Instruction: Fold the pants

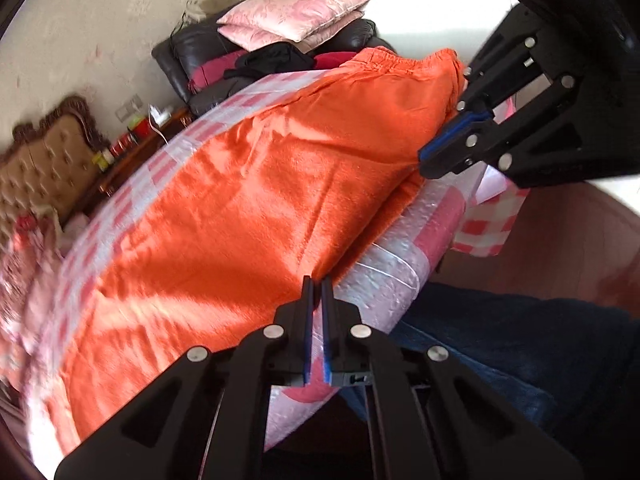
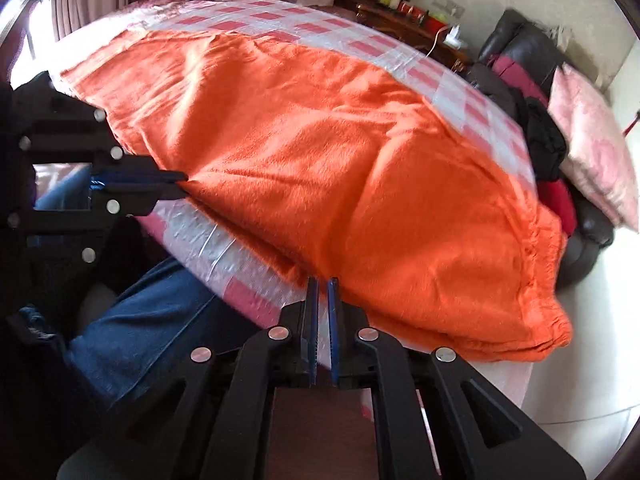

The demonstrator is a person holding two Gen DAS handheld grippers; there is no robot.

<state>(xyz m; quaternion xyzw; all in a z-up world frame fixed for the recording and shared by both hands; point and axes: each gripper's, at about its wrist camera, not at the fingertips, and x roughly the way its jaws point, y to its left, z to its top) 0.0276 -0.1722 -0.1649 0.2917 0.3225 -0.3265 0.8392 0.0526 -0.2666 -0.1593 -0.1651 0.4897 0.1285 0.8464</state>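
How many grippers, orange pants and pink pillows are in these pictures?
Grippers: 2, the left gripper and the right gripper
Orange pants: 1
Pink pillows stacked on the dark chair: 2
Total: 5

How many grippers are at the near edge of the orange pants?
2. The left gripper is at the near edge toward the leg end; the right gripper is at the same edge nearer the waistband. Both lie along the orange pants. None seems hidden.

Orange fleecy pants (image 1: 248, 184) lie spread flat along the near edge of the pink-checked bed, waistband gathered.
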